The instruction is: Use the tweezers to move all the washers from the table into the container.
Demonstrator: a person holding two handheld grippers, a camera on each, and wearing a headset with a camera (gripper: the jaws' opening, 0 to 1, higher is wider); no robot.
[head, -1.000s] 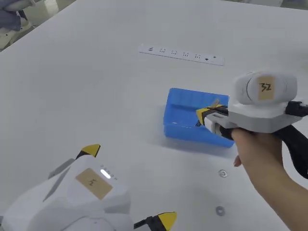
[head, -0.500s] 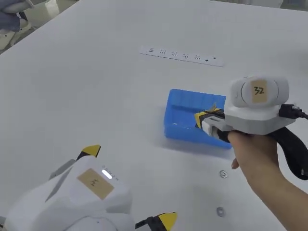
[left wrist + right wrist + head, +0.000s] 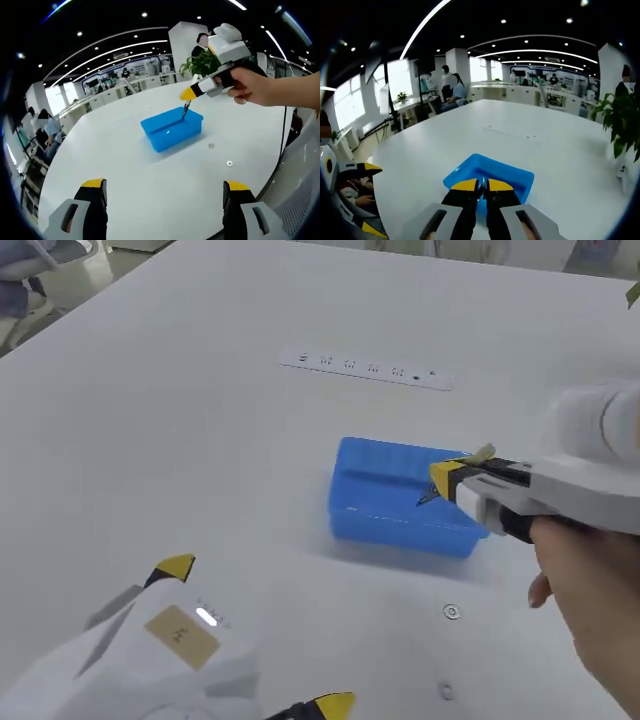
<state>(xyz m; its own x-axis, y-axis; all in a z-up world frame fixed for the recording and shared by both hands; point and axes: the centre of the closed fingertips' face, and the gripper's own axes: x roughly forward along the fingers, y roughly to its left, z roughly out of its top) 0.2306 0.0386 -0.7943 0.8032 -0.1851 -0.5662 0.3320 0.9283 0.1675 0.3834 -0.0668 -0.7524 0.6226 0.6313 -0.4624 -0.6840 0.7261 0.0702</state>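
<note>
Not done yet, I'd say. The right tool (image 3: pixel 445 480) is clamped shut on the tweezers (image 3: pixel 185 109), and the tips point down into the blue container (image 3: pixel 390 527), just over its far right side. From the left gripper view the tips look like they're inside the rim or right at it. I can't tell if there's a washer pinched in the tips, it's too small to see. Can't really tell what's in the container either. There's a little bright spot on its floor in the left gripper view, which could be a washer or just glare.

What's left: two washers on the table (image 3: pixel 200 440), both on the right, on the near side of the container. One (image 3: pixel 452 612) sits near the container's front right corner, and the other (image 3: pixel 446 691) is further toward the person. So my guess is at least two more trips after this one.

The left tool (image 3: pixel 163 186) hangs low at the near left with its jaws wide apart and nothing in them, well away from the container. It isn't doing anything for the task.

There's also a power strip (image 3: pixel 365 370) lying flat past the container, out of the way.
</note>
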